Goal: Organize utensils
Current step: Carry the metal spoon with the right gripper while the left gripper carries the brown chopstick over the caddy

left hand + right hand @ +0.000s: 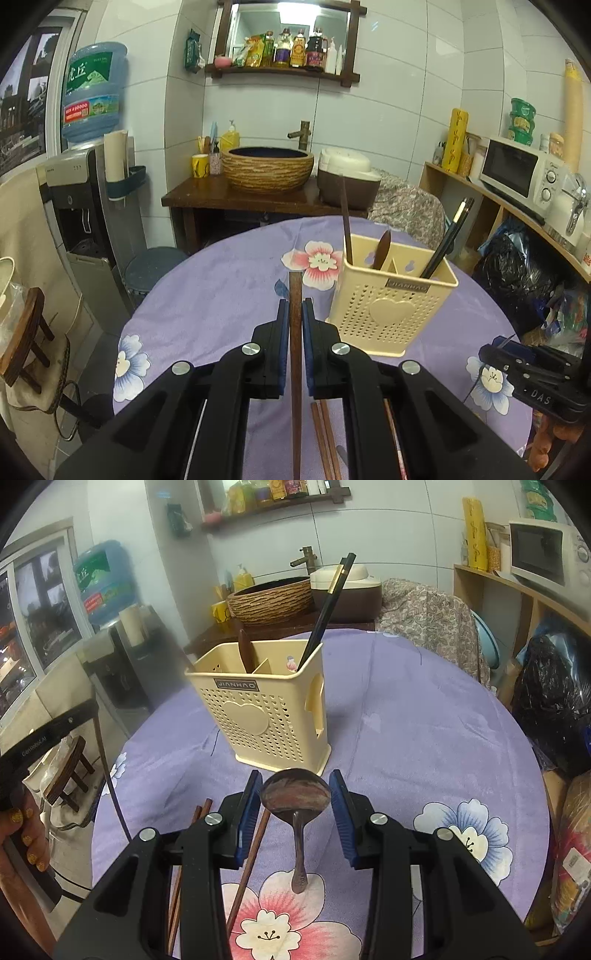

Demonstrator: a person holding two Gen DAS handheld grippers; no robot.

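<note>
— What have your left tongs (pixel 295 317) got?

— They are pinching one brown chopstick (pixel 295 332), pads pressed against its sides; it points ahead over the purple cloth of the worktop (pixel 221 280).

— And your right tongs (pixel 295 797)?

— Their blue pads clasp the bowl of one dark spoon (pixel 294 794), whose handle hangs down toward you above the worktop.

— How many things stand in the holder?

— Your cream utensil holder (pixel 391 306) stands on the worktop ahead with three compartments. I count one brown chopstick (pixel 345 218) upright at the left, one dark spoon handle (pixel 382 249) in the middle and a black pair of chopsticks (pixel 447 240) leaning right.

— What lies loose?

— At least three brown chopsticks (pixel 255 849) lie flat on the cloth beneath your tongs; more may be hidden.
</note>
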